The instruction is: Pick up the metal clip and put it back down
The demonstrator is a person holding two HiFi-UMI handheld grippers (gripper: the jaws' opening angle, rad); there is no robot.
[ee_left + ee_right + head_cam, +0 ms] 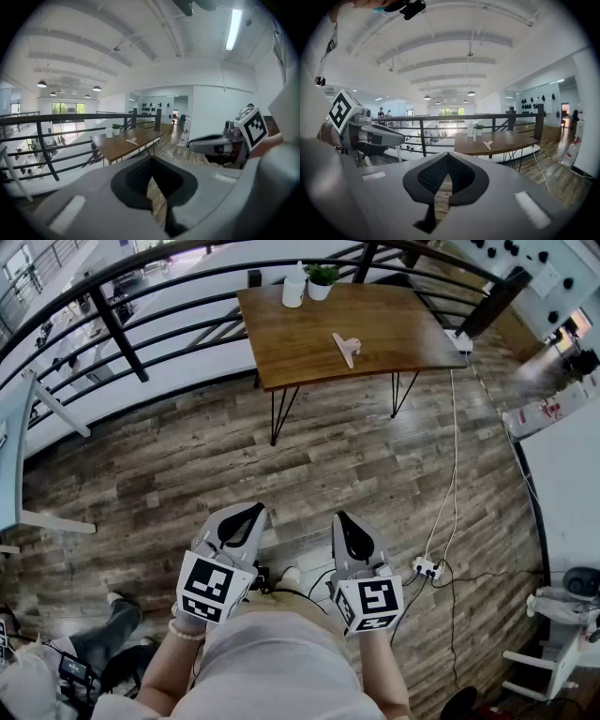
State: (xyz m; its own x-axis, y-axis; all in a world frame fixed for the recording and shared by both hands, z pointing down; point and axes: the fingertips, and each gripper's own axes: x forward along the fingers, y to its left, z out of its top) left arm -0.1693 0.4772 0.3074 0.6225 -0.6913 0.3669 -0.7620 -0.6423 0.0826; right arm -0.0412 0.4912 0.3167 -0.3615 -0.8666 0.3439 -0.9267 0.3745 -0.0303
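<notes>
The metal clip [346, 346] lies flat on the brown wooden table [394, 324] at the far side of the room, small in the left gripper view [131, 141] and the right gripper view [488, 144]. Both grippers hang close to my body, far short of the table. My left gripper [247, 514] is shut with nothing in it, its jaws meeting at a thin seam [152, 176]. My right gripper [344, 521] is shut and empty too [446, 176]. Each gripper shows in the other's view: the right one [213, 143] and the left one [375, 133].
A white bottle [294, 287] and a small potted plant [322, 279] stand at the table's back edge. A black railing [122, 338] runs behind it. A white cable leads to a power strip [427, 567] on the plank floor. A pale table [14, 437] stands at left.
</notes>
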